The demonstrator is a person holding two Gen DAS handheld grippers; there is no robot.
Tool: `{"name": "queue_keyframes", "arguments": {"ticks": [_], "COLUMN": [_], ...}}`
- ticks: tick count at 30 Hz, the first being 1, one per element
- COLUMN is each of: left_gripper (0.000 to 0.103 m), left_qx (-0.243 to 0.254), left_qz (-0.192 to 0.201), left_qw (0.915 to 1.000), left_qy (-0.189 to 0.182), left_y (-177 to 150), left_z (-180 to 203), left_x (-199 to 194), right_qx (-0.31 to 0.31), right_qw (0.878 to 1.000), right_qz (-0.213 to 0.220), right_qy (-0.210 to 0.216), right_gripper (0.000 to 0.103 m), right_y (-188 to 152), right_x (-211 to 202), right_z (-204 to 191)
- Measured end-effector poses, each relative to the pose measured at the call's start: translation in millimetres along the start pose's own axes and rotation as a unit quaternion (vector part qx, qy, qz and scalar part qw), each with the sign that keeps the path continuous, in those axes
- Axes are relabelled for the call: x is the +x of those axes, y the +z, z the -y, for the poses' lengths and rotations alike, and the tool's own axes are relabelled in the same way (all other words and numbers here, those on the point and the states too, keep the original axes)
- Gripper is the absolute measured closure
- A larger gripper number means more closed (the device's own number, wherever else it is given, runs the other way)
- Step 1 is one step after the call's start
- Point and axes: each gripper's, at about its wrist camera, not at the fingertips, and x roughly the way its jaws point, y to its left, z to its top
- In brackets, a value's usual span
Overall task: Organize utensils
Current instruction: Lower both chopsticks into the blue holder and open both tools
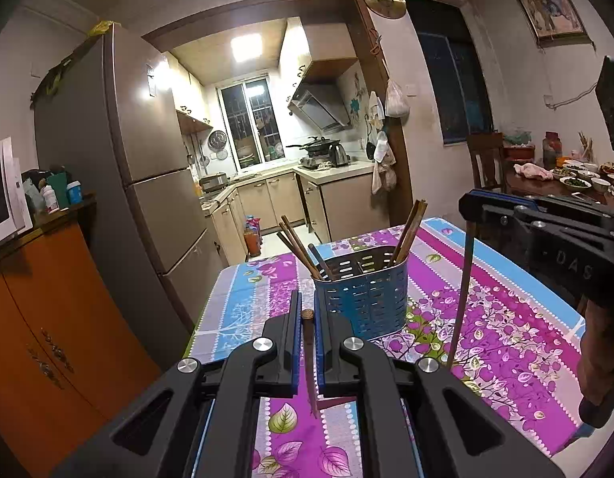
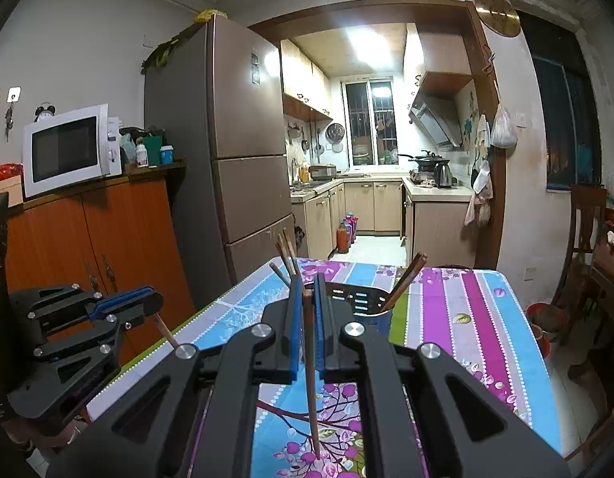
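Note:
A blue perforated utensil holder [image 1: 362,294] stands on the table with the purple floral cloth [image 1: 506,318]. Brown chopsticks lean out of it on the left [image 1: 295,247] and on the right [image 1: 410,235]. My left gripper [image 1: 307,298] is just in front of the holder, shut on a single brown chopstick [image 1: 308,358] that hangs point down. My right gripper [image 1: 468,199] is to the holder's right, shut on another chopstick [image 1: 462,286], also hanging down. The right wrist view has the right gripper [image 2: 307,283] with its chopstick [image 2: 310,378], the holder [image 2: 366,302] partly hidden behind it, and the left gripper [image 2: 155,298] at the left.
A tall fridge [image 1: 119,151] and an orange cabinet [image 2: 87,239] with a microwave [image 2: 67,147] stand left of the table. At the far right are a wooden chair [image 2: 581,231] and a dining table with several dishes [image 1: 577,177]. A kitchen doorway lies beyond.

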Motion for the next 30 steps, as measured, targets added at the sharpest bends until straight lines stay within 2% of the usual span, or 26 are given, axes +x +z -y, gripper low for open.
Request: {"name": "queue_keyframes", "arguments": {"ticks": [6,12,22,27,30], "left_gripper": [0.096,0.096,0.096,0.096,0.096], "left_qx": [0.005,0.009,-0.021,-0.06,-0.072], "left_qz": [0.005,0.022,0.096,0.131,0.144], "left_qw": [1.0,0.9997,0.9943,0.9882,0.986], "left_qy": [0.004,-0.002,-0.04,-0.052,-0.041], "left_y": [2,21,125,172,185], "left_z": [2,6,-5,-17,-19], "left_x": [2,6,25,48,67], "right_qx": [-0.001,-0.004,-0.003,0.002,0.008], "right_qw": [1.0,0.999,0.992,0.99,0.988], "right_qz": [0.012,0.047,0.119,0.14,0.149], "right_qy": [-0.005,-0.014,-0.027,-0.036,-0.043], "right_gripper": [0.098,0.098,0.098,0.098,0.098], "right_y": [12,43,108,126,131], "right_x": [-1,-5,-9,9,27], "right_z": [5,13,31,40,47]}}
